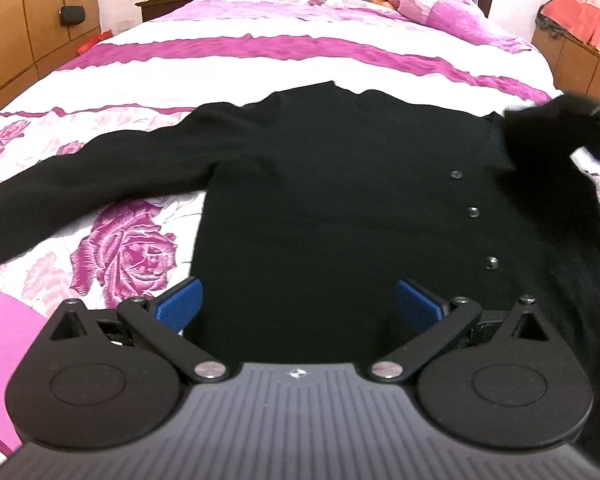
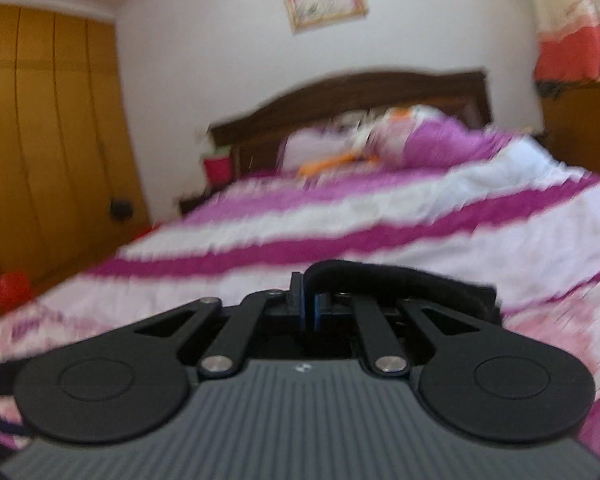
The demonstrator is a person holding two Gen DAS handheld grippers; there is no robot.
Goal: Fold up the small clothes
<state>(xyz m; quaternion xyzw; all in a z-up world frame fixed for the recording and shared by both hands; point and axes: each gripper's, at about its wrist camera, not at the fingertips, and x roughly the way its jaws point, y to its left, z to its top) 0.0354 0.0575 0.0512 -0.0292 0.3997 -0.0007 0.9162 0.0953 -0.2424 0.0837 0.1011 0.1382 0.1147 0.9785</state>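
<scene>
Pink-and-white flowered bedding (image 1: 260, 56) covers the bed, and a black cardigan (image 1: 320, 200) lies flat across it with one sleeve stretched out to the side. Left gripper (image 1: 298, 304) hovers over the hem, fingers spread wide, holding nothing. Right gripper (image 2: 310, 304) – fingers pressed together – pinches the other sleeve (image 2: 400, 280), lifted off the bedding.

You're looking at a black cardigan (image 1: 320, 184) with small dark buttons (image 1: 473, 211), spread on a bedcover (image 1: 260, 52) striped white and magenta with pink roses. Your left claw (image 1: 298, 306) has blue ribbed pads (image 1: 180, 300); the wardrobe (image 2: 48, 140) is orange-brown.
</scene>
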